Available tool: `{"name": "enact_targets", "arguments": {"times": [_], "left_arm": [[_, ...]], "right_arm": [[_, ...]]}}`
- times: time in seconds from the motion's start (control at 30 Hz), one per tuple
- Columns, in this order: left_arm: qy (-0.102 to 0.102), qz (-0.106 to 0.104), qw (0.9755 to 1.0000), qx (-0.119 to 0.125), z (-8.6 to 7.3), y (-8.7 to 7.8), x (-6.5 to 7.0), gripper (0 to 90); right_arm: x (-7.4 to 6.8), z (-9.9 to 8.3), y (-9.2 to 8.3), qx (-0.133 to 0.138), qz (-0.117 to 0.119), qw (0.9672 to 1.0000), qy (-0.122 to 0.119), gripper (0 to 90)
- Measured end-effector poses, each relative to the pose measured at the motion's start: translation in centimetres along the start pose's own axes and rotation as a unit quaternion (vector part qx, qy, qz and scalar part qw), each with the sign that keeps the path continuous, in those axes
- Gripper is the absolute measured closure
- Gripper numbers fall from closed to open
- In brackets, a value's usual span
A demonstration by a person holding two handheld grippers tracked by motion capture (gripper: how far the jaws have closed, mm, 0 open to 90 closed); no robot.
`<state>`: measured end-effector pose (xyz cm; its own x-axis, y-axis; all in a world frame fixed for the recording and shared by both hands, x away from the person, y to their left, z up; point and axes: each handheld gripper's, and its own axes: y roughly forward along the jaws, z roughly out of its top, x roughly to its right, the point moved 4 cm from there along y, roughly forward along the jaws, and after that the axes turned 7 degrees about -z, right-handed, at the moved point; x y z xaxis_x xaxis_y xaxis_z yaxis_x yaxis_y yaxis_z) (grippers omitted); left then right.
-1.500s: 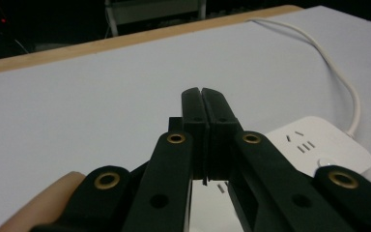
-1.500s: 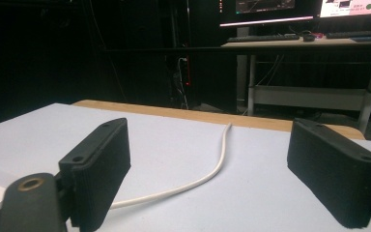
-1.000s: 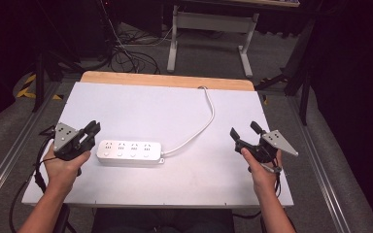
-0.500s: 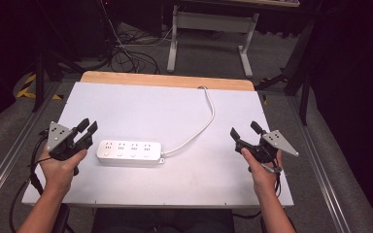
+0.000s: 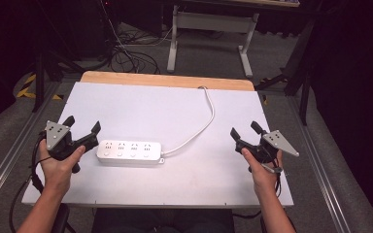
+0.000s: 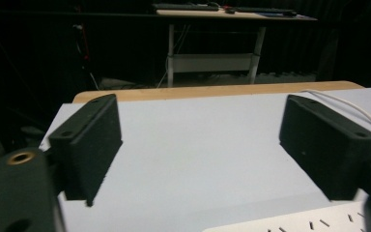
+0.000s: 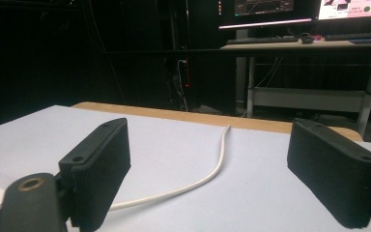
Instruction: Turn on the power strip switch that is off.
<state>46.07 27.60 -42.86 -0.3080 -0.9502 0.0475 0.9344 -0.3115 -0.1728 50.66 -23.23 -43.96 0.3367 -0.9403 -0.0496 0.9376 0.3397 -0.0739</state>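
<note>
Left gripper (image 5: 81, 130) has backed off the power strip (image 5: 130, 152), now just beside its end, jaws spread, empty. Right gripper (image 5: 243, 136) unchanged, released, well apart. Strip mid-counter (image 5: 141, 104), untouched; looks like pre-grasp.

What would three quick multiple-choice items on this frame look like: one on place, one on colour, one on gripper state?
1. Where does the power strip lie?
A. beside the left gripper
B. beside the right gripper
C. on the wooden edge

2. What colour is its cord?
A. black
B. white
C. orange

3. How do the right gripper's jaws stand?
A. shut on the cord
B. shut on nothing
C. open, holding nothing

Answers: 1 A, the strip's end sits right by the left gripper in the high view. 2 B, a white cord curves to the table's far edge. 3 C, the right gripper view shows jaws wide apart over the table.
</note>
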Motion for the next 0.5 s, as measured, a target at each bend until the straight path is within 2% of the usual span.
{"name": "enact_targets", "arguments": {"times": [0.17,0.37,0.5], "left_arm": [[0.015,-0.004,0.9998,0.011,0.08,-0.21,0.19,7.7],[0.014,0.008,0.9996,0.025,0.21,-0.33,0.03,3.9],[0.012,0.011,0.9996,0.024,0.20,-0.37,-0.05,4.1]], "right_arm": [[0.05,0.03,-0.02,0.001,0.000,1.0000,-0.002,16.0],[0.05,0.02,-0.02,0.001,-0.001,1.0000,-0.002,16.0],[-0.02,0.01,0.00,0.000,-0.001,1.0000,0.000,16.0]]}}
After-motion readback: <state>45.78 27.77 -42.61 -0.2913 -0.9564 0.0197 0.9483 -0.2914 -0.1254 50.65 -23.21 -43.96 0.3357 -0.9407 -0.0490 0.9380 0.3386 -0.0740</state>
